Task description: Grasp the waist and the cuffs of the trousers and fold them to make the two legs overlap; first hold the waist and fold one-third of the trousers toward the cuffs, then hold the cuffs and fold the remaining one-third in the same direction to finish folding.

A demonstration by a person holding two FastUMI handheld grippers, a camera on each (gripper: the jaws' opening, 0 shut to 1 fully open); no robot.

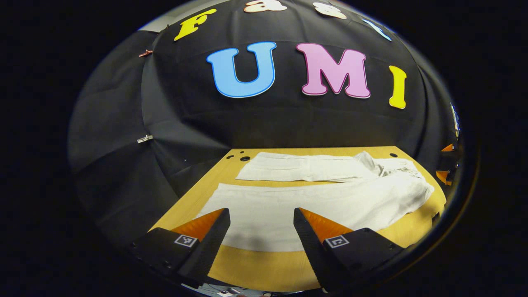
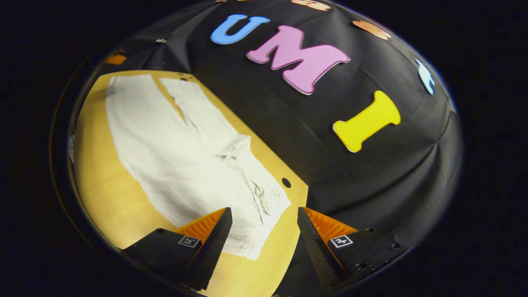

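one pair of white trousers (image 1: 313,198) lies on one wooden table (image 1: 264,268), its two legs apart. two grippers: the left gripper (image 1: 261,214) and the right gripper (image 2: 264,213), each with two fingers spread.

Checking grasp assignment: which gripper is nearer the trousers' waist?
Right. The right gripper hangs open just over the waist; the left gripper is open at the near leg's cuff.

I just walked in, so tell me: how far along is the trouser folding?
Nothing is folded yet. The white trousers lie flat on the table, legs side by side. Both the left gripper and right gripper hover open, holding nothing. Overlapping the legs and both folds remain.
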